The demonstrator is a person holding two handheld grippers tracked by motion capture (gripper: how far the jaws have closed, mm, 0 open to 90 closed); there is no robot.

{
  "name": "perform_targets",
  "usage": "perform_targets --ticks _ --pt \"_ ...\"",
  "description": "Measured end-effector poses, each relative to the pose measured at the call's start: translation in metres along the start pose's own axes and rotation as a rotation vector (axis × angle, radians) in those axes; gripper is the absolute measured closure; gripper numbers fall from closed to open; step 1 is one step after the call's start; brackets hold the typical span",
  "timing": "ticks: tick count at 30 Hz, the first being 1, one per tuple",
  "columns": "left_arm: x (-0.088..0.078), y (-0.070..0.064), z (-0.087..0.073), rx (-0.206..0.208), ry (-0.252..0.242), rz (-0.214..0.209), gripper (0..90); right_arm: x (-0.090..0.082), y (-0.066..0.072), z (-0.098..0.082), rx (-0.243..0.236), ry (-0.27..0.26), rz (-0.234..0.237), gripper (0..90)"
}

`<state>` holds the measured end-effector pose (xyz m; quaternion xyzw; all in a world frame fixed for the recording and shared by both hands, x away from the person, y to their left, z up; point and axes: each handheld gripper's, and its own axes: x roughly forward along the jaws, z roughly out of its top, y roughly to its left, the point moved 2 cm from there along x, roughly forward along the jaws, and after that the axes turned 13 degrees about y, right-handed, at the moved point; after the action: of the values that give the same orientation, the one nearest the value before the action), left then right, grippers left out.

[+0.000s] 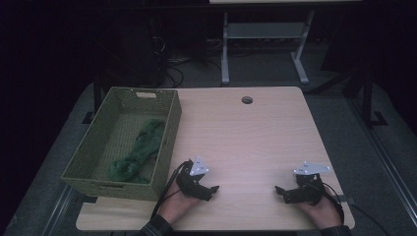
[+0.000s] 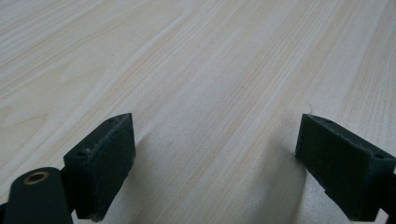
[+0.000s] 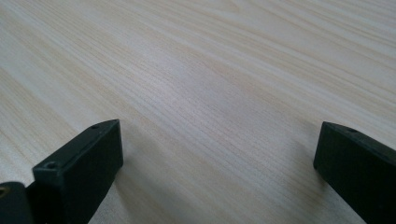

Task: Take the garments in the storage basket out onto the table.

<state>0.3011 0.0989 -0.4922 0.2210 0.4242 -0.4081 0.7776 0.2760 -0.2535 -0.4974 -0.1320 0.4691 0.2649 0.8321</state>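
A green woven basket (image 1: 81, 164) stands on the left side of the light wooden table (image 1: 246, 137). Inside it lies a dark green cloth (image 1: 140, 150), bunched and stretched lengthways. My left gripper (image 1: 212, 191) rests near the front edge, just right of the basket, and points to the right. Its jaws stand wide apart over bare wood (image 2: 215, 140) with nothing between them. My right gripper (image 1: 279, 191) rests at the front right and points to the left, toward the other one. It is open too, with only table surface (image 3: 219, 154) between its pads.
A round cable hole (image 1: 247, 100) sits near the table's far edge. Behind the table stands a grey metal frame (image 1: 260, 39) on a dark floor with cables. The person's hands and sleeves come in at the bottom edge.
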Motion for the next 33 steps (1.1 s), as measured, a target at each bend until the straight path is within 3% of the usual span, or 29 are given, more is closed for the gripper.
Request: perform_targets --ticks 14,18,27,33 --pt "-0.001 0.002 0.001 0.021 0.009 -0.006 11.1 0.000 0.000 0.000 -0.001 0.002 0.002 0.8" --pt "-0.005 0.004 0.004 0.007 -0.016 -0.015 11.1 0.000 0.000 0.000 -0.001 0.002 0.003 0.8" --pt "-0.014 0.009 0.007 -0.014 -0.015 -0.040 11.9 0.000 0.000 0.000 0.000 0.002 0.003 0.8" --pt "-0.023 0.009 0.012 -0.005 -0.012 -0.027 12.0 0.000 0.000 0.000 0.000 0.002 0.003 0.8"
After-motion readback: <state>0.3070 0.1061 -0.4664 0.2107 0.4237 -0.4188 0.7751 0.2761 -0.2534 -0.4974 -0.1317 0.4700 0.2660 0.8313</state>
